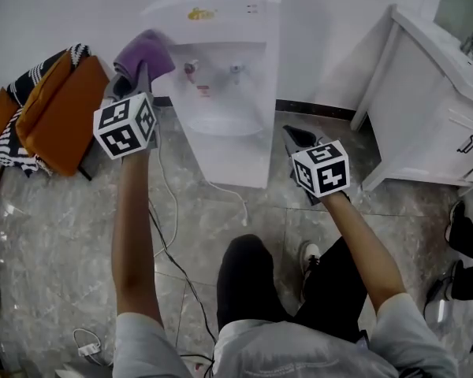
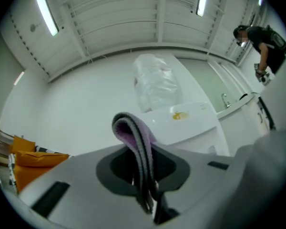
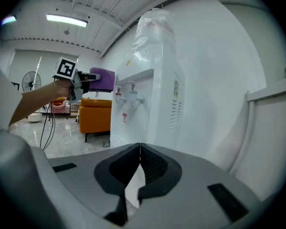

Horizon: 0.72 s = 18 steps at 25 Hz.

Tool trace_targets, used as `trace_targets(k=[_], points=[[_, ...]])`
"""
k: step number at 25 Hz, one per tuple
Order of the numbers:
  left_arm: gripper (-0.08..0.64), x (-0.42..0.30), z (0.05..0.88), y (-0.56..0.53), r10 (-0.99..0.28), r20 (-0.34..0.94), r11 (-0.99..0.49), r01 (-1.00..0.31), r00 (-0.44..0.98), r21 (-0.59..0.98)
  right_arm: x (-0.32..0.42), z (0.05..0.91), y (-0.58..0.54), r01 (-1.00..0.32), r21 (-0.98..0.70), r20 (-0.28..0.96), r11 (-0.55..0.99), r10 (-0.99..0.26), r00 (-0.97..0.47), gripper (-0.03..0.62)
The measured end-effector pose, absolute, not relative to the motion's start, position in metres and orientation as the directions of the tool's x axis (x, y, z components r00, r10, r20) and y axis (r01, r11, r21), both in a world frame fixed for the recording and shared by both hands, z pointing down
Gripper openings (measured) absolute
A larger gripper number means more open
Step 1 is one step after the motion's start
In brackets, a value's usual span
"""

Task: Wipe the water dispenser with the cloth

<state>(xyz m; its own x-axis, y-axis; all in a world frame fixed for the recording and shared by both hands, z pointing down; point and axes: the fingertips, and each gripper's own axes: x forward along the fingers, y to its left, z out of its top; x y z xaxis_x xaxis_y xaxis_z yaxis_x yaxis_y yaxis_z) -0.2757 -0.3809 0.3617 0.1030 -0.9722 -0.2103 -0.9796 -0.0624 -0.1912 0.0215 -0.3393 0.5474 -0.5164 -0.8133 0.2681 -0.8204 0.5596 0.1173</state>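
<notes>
Purple cloth hung clamped in the left tongs, raised beside the water dispenser, whose upper left corner lay just ahead and rightward of them, while the right tongs, closed on nothing, sat lower by its right side.

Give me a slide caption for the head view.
Left hand-held gripper holds a purple cloth beside the white dispenser; right hand-held gripper, shut and empty, hangs lower.

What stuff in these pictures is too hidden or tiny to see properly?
- The bottle on the water dispenser: cut off by the head view's top edge.
- The yellow logo: too small to read in every view.
- Whether the cloth in the left gripper touches the water dispenser: no view shows that spot.
</notes>
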Motion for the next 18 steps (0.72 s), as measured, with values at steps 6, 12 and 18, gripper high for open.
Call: trace_targets(k=[6,12,18], points=[[0.046,-0.322,0.36,-0.399,-0.971,-0.23,0.09,-0.99,-0.063,-0.108,0.032,0.548,-0.337,-0.828,0.112,0.27,0.549,-0.819,-0.506,0.014],[0.046,-0.271,0.381,-0.438,-0.984,-0.15,-0.054,-0.96,0.098,-0.274,0.042,0.549,-0.333,-0.83,0.096,0.277,0.55,-0.815,-0.508,0.014],[0.046,-0.263,0.405,-0.455,-0.985,-0.117,-0.103,-0.972,0.13,-0.212,0.057,0.554,-0.328,-0.83,0.12,0.303,0.545,-0.816,-0.492,0.014]])
